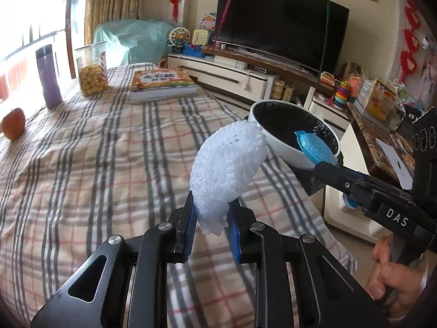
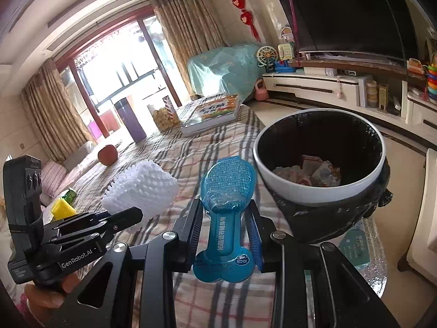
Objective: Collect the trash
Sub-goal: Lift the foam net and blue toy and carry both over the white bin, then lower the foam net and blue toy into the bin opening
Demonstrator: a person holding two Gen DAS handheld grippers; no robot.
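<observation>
The waste bin, white-rimmed with a black liner, stands at the edge of the plaid-covered table, and everything else is best placed from it. Inside it lie a few crumpled wrappers, red and white (what they once held cannot be made out from here).

Just beside the bin's rim, on the table side, the right gripper is clamped on a blue plastic package, its two blue pads pressing the narrow waist while the wider rounded end points up toward the bin. In the left wrist view the same package overlaps the bin's near rim, though whether it touches the rim is hard to judge through the fisheye.

A little farther from the bin, over the cloth, the left gripper is clenched on a white foam net sleeve, pinching its lower end so the rest stands up and curls toward the bin.

Well away from the bin, toward the window, sit a thick picture book, a clear jar of biscuits, a purple tumbler and an apple. A yellow sponge lies on the table beyond the left gripper.
</observation>
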